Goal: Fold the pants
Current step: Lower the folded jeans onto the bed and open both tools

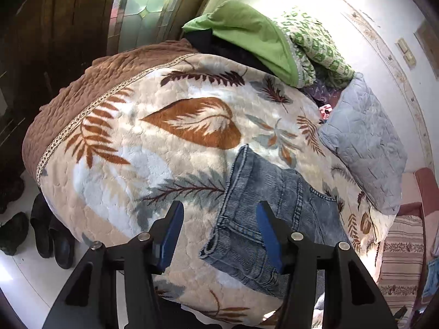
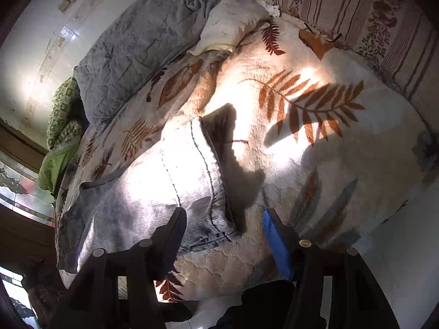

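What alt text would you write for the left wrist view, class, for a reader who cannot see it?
Folded blue jeans lie on a leaf-patterned blanket covering a bed, with the open left gripper hovering above them, holding nothing. Green bedding and a grey quilt sit behind.

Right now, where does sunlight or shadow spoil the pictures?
Right wrist view: harsh sun bleaches the jeans, and a dark shadow crosses the leaf blanket. Left wrist view: the white wall glares; the jeans are evenly lit.
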Demonstrator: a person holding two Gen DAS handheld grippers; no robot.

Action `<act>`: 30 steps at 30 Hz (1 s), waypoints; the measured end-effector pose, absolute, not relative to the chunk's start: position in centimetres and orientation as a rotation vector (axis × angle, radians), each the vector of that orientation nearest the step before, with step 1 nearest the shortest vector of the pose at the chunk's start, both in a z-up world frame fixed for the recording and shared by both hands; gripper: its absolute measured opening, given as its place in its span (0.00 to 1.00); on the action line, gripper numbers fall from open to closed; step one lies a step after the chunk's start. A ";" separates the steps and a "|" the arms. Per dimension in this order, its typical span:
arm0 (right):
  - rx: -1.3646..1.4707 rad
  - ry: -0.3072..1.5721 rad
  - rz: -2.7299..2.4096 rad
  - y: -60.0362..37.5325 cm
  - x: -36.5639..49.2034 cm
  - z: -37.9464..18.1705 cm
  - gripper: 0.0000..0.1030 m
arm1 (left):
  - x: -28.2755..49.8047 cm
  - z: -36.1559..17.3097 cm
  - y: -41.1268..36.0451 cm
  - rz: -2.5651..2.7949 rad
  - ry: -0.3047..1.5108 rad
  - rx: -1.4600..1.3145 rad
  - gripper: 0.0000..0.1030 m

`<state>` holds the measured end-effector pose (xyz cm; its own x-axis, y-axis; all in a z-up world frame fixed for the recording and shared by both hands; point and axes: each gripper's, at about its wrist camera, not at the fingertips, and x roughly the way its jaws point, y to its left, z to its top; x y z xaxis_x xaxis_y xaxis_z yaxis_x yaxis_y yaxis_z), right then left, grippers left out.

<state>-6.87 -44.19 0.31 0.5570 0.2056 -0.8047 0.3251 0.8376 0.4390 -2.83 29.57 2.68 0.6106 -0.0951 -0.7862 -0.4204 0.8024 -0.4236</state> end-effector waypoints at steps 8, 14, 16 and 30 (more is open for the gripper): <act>0.519 1.014 0.233 -33.5 1.7 3.2 0.60 | 0.4 1.2 19.7 0.021 0.938 -0.434 0.57; 0.286 1.041 0.531 -19.9 11.0 4.2 0.60 | 1.8 -3.2 17.5 0.112 0.944 -0.264 0.57; 0.197 1.039 0.574 -15.8 13.8 3.6 0.60 | 1.5 -3.2 17.5 0.109 0.920 -0.247 0.57; -0.126 1.143 0.587 -5.7 21.6 -3.2 0.10 | 1.3 -3.6 17.3 0.066 0.864 -0.217 0.67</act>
